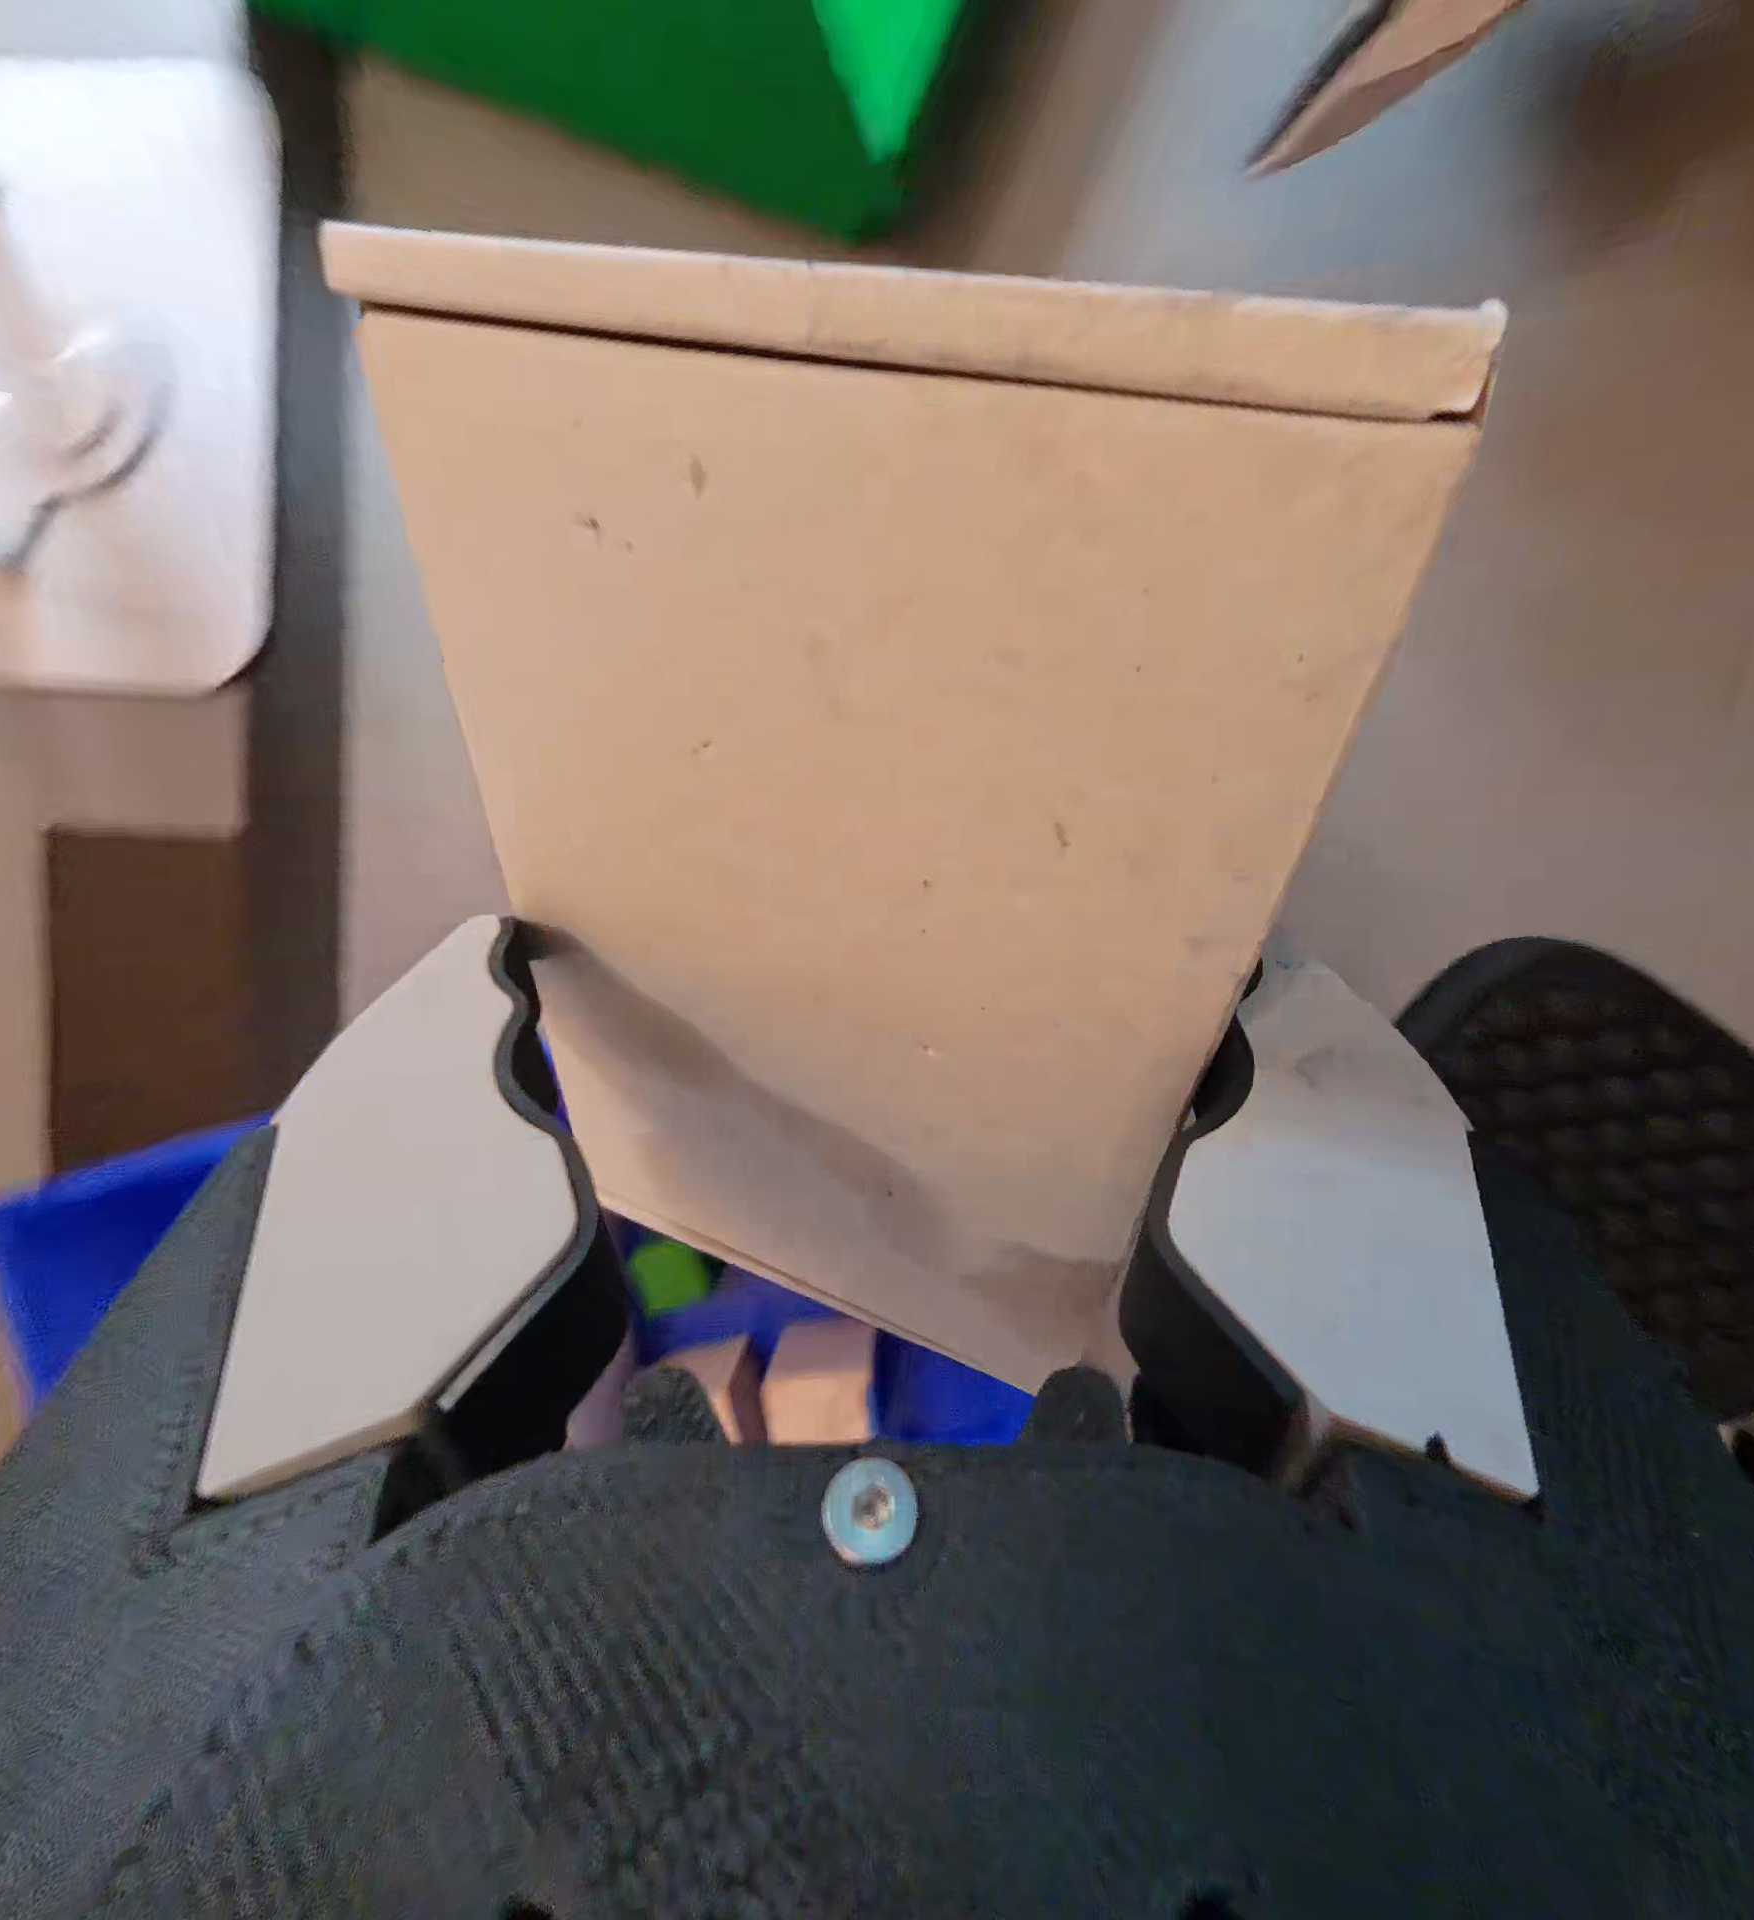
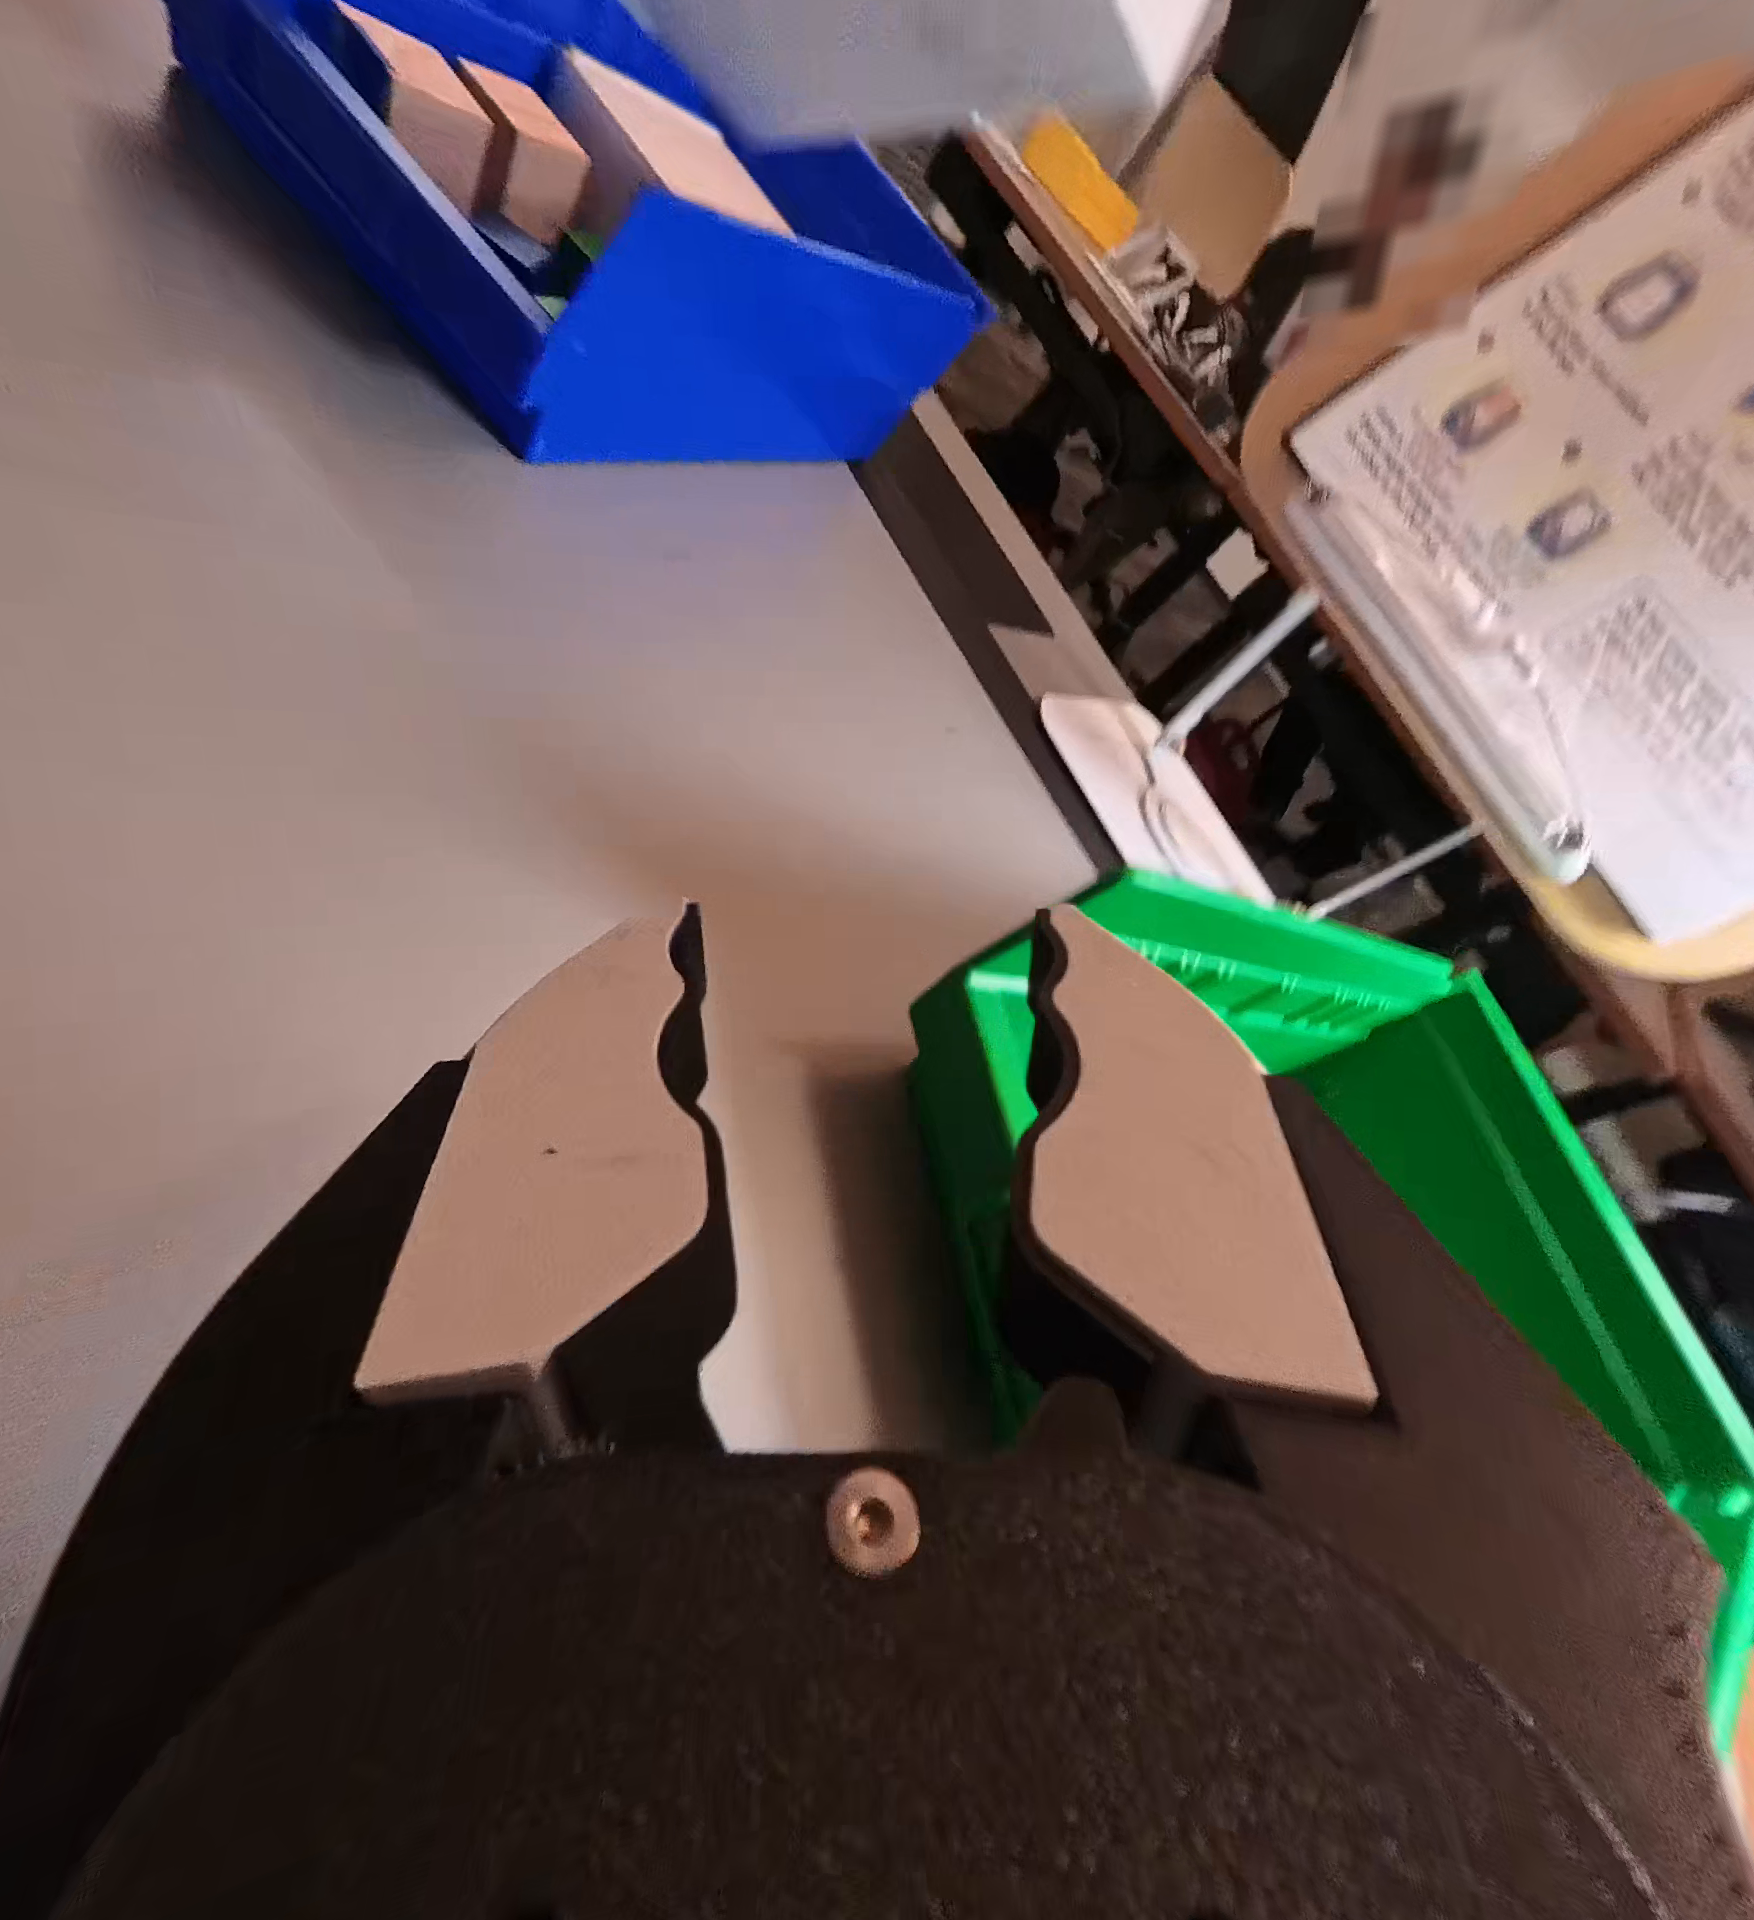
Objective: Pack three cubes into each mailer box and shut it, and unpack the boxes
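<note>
Left gripper (image 1: 883, 940) around closed mailer box (image 1: 914, 665).

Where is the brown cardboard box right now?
In the left wrist view, the mailer box is held between the left gripper fingers, lifted above the blue bin, with the green bin beyond.

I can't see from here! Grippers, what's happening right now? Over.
Left gripper clamped on closed mailer box, lifted above blue bin. Right gripper open, empty, above table beside green bin. Nothing blocking.
</note>
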`<state>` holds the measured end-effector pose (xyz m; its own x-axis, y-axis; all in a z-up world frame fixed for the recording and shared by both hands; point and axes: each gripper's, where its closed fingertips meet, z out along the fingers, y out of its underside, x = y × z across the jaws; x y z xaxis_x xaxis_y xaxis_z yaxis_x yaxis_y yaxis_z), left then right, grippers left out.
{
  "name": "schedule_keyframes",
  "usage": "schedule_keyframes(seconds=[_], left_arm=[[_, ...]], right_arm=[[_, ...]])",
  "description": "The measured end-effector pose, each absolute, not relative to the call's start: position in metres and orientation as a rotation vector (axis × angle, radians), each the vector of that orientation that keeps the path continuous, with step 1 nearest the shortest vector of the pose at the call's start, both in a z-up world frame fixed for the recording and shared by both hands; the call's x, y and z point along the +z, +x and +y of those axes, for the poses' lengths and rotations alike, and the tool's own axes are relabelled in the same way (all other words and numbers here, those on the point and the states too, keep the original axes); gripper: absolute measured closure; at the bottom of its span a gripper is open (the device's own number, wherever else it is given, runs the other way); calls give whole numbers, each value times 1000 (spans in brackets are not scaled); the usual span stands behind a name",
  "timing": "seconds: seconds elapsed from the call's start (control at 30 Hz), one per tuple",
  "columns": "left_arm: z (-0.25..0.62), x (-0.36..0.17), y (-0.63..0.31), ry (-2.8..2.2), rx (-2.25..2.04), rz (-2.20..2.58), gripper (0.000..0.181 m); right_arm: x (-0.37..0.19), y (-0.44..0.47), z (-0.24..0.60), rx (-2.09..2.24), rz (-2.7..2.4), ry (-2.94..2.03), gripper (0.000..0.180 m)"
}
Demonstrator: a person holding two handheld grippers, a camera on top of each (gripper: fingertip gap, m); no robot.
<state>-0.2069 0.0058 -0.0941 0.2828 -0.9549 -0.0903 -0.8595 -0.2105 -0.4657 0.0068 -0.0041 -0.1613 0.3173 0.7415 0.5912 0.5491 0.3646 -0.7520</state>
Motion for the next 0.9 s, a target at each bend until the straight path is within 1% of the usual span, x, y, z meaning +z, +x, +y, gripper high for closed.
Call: schedule_keyframes(seconds=[0.17,0.2,0.3,0.37,0.4,0.5,0.6,0.63,0.73,0.8,0.9], left_arm=[[-48,-129,-125,-2054,-506,1898,60],[-56,-137,-113,-2042,-531,1946,60],[-75,-156,-82,-2031,-625,2042,60],[-80,-166,-71,-2029,-649,2091,60],[-81,-169,-69,-2026,-652,2105,62],[-78,-166,-58,-2018,-750,2019,65],[-56,-135,-45,-1835,-785,1758,75],[-53,-125,-45,-1793,-806,1675,73],[-49,-107,-53,-1665,-868,1418,77],[-44,-119,-61,-1642,-864,1275,77],[-41,-162,-61,-1714,-876,1188,77]], right_arm=[[-129,-29,-29,159,-1471,-1070,94],[-129,-36,-37,157,-1509,-1030,90],[-155,-52,-54,84,-1644,-981,84],[-165,-55,-60,31,-1649,-915,88],[-170,-53,-63,14,-1649,-894,96],[-174,-42,-62,90,-1645,-946,100],[-174,-26,-57,316,-1612,-1094,102],[-174,-20,-56,433,-1590,-1159,102],[-174,-3,-49,705,-1486,-1296,101],[-175,5,-50,859,-1441,-1346,101],[-176,7,-60,1039,-1422,-1358,101]])
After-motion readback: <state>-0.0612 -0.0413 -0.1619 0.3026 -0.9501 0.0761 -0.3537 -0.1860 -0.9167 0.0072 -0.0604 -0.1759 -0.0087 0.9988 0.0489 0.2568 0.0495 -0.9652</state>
